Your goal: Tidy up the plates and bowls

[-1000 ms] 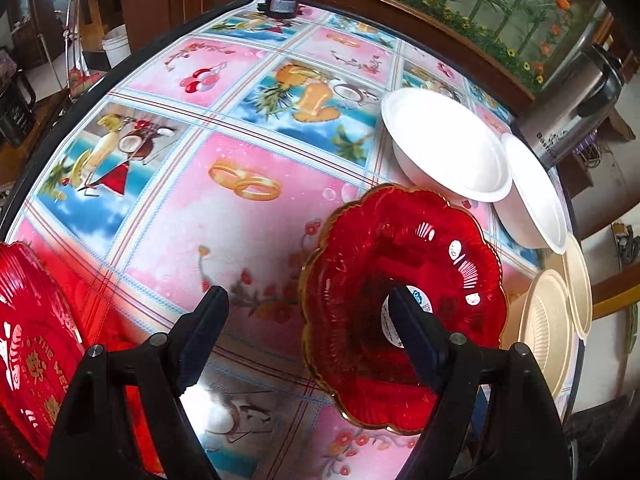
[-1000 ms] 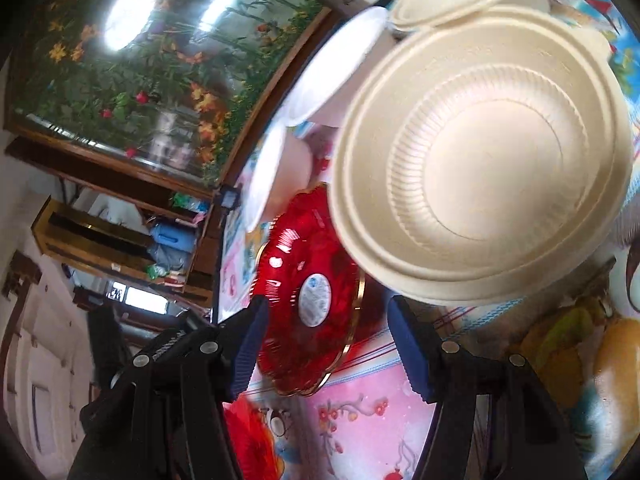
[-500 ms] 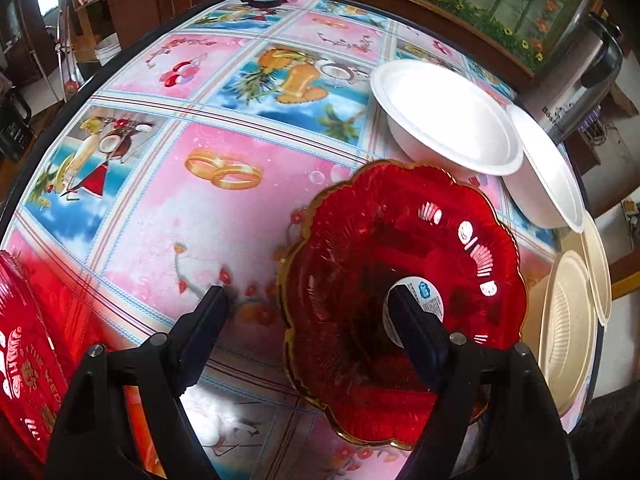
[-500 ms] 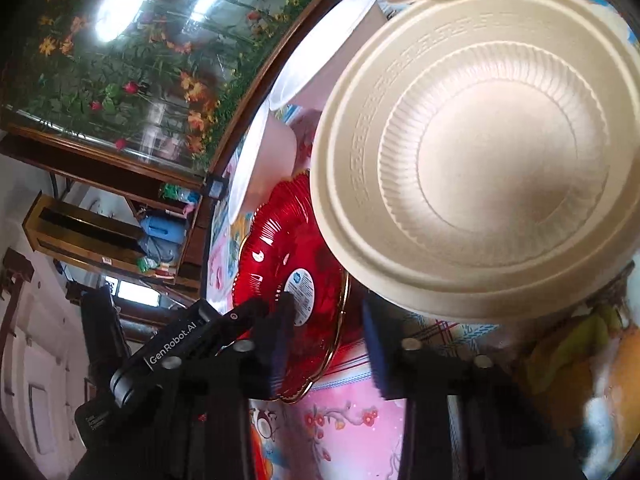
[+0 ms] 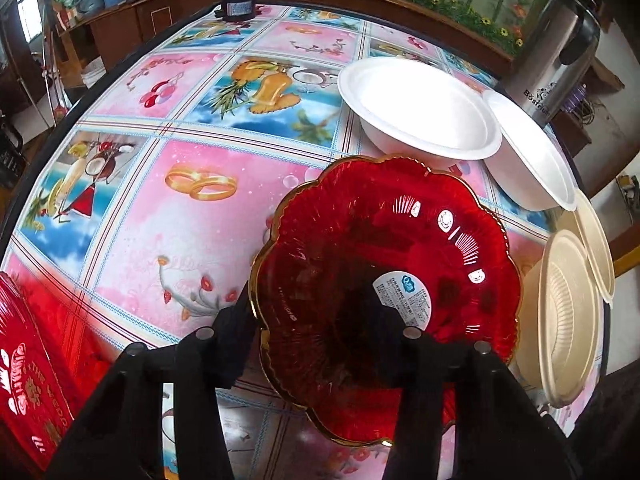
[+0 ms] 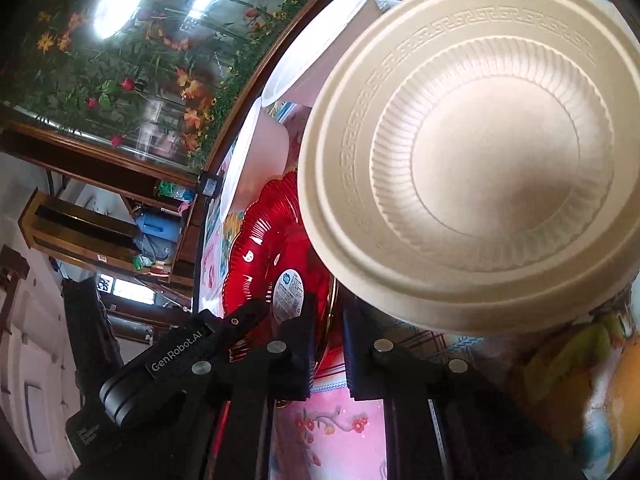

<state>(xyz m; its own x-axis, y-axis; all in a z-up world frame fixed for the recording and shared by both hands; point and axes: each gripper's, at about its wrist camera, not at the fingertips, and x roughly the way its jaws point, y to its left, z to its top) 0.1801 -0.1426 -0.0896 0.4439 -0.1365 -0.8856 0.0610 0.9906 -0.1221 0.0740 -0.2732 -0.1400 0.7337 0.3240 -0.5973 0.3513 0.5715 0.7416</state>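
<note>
Left wrist view: the red scalloped glass plate is seen lying on the patterned tablecloth, with the left gripper closing across its near rim. One finger sits outside the gold edge and the other shows dark through the glass near the round label; whether the rim is actually pinched cannot be told. Two white foam bowls stand just beyond the plate, and cream ribbed plates lie beside it at the table edge.

Right wrist view: the right gripper is nearly closed, its jaws a narrow gap apart with the red plate's gold rim lying in line with that gap; a firm hold cannot be confirmed. A cream ribbed plate fills the view just past the fingertips.

For the step in hand, probably lifting the red plate for stacking, the rim should be bitten well inside the scallops, the glass kept level, and the lift made slowly, since smooth glass is likely to slip and the neighbouring plates are near.
</note>
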